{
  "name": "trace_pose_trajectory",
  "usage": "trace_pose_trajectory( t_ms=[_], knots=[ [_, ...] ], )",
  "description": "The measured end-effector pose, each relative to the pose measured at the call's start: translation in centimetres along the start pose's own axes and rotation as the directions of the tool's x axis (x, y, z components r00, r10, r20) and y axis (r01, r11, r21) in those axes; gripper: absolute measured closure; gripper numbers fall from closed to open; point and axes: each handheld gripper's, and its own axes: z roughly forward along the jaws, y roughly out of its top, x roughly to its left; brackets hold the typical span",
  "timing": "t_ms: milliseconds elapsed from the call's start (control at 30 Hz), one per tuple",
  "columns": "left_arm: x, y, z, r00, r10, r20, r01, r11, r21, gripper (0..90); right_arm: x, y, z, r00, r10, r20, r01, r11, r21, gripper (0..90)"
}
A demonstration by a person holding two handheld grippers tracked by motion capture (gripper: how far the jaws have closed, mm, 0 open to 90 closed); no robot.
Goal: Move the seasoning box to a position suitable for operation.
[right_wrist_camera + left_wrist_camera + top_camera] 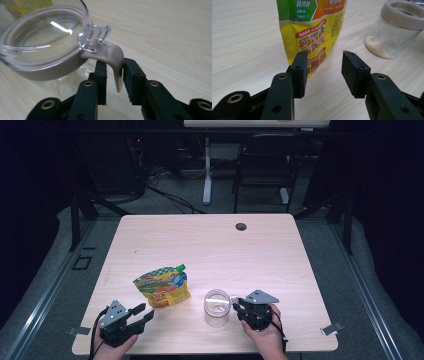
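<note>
**Right tool at the jar's latch, left tool short of the pouch**

Your right tool [236,306] sits at the near right of the counter [280,255], gripped in your right hand [262,330]. Seen in the right gripper view, its jaws bracket the beige latch tab [117,67] that hangs down from the jar's lid. The tab lies against the right-hand pad [130,77], with a clear gap on the left-hand side, so the jaws stand apart and nothing is clamped. The tab joins a clear plastic hinge [96,37] at the rim of the lid [42,47], which is a clear dome in a beige ring.

Your left tool [143,312] is at the near left, in your left hand [115,342]. Its jaws are apart with only bare counter between them. In the left gripper view its fingertips [299,72] point at the bottom edge of the pouch [163,287], just short of it.

The jar [217,308] stands upright just left of your right tool, near the front edge. A thin layer of pale powder [378,46] covers its bottom. The pouch, yellow and green with a green cap, lies to the jar's left, a little farther back, close to the jar but apart from it.

Past them the counter runs bare to a cable hole [241,226] near the far edge. Behind it stands a dark chair [265,165] on the floor.
</note>
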Motion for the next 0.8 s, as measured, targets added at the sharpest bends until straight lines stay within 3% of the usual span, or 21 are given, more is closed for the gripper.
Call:
trace_pose_trajectory(
  t_ms=[133, 200, 333, 367, 467, 567, 800],
  knots=[
    [0.3, -0.3, 0.1, 0.9991, -0.033, 0.026, 0.033, 0.9994, -0.006, 54.7, 0.2, 0.0, -0.7, 0.9990, -0.043, -0.014, 0.043, 0.999, -0.019, 63.8],
    [0.7, -0.5, 0.0, 0.9975, -0.050, 0.049, 0.050, 0.9988, 0.000, 54.1, 0.0, 0.0, -1.3, 0.9975, -0.054, -0.046, 0.053, 0.998, -0.015, 61.4],
    [1.0, -0.6, 0.1, 0.9968, -0.061, 0.052, 0.061, 0.9981, -0.009, 54.1, -0.4, 0.0, -1.7, 0.9973, -0.027, -0.068, 0.026, 0.999, -0.024, 61.0],
    [1.0, -0.6, 0.0, 0.9965, -0.063, 0.056, 0.063, 0.9980, 0.002, 54.4, -0.7, 0.1, -1.9, 0.9953, -0.006, -0.097, 0.003, 0.999, -0.034, 61.2],
    [1.1, -0.7, 0.0, 0.9948, -0.069, 0.075, 0.071, 0.9974, -0.015, 52.9, -0.8, 0.3, -2.5, 0.9941, -0.014, -0.108, 0.008, 0.998, -0.059, 61.2],
    [0.9, -0.7, 0.1, 0.9959, -0.062, 0.066, 0.064, 0.9978, -0.018, 51.9, -0.9, 0.3, -2.8, 0.9947, -0.032, -0.097, 0.026, 0.998, -0.060, 60.7],
    [0.5, -0.8, 0.7, 0.9980, -0.041, 0.048, 0.040, 0.9992, 0.008, 50.5, -1.5, 0.1, -2.8, 0.9982, -0.009, -0.059, 0.004, 0.996, -0.090, 58.2]
  ],
)
